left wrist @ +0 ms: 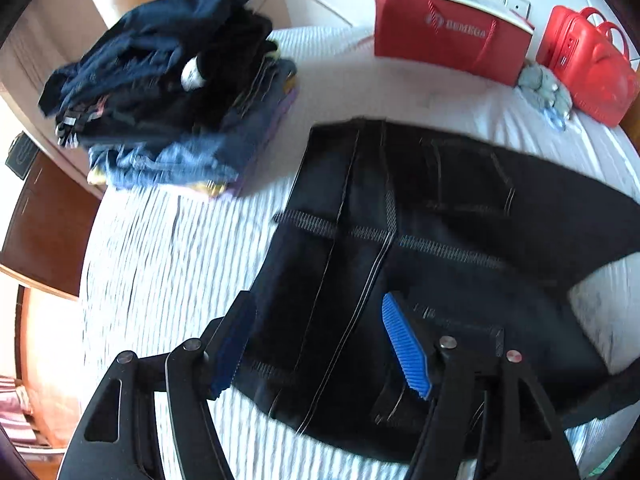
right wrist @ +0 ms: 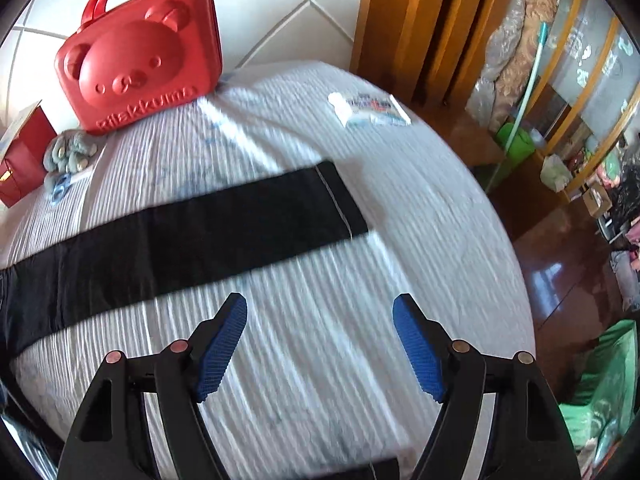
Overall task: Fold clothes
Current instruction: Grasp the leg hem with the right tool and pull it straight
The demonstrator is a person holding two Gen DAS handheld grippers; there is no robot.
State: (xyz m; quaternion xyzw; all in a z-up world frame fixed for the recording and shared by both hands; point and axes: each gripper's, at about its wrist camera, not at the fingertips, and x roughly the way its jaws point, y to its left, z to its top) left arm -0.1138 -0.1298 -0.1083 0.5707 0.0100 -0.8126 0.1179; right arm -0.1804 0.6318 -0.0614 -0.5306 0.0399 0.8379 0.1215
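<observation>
Black jeans (left wrist: 420, 216) lie flat on the white ribbed bedsheet (left wrist: 168, 264), waist end under my left gripper and one leg (right wrist: 208, 232) stretching across the right wrist view. My left gripper (left wrist: 316, 332) hovers open above the waist part, blue pads apart, nothing pinched between them. Over bare sheet just in front of the leg, my right gripper (right wrist: 320, 332) is open and empty. A stack of folded dark and blue clothes (left wrist: 172, 92) sits at the bed's far left corner.
A red paper bag (left wrist: 448, 32), a red bear-faced case (right wrist: 140, 52) and a small grey plush toy (left wrist: 544, 88) stand along the far edge of the bed. A white packet (right wrist: 372, 110) lies near the right edge. Dark wooden floor (right wrist: 560, 272) drops off to the right.
</observation>
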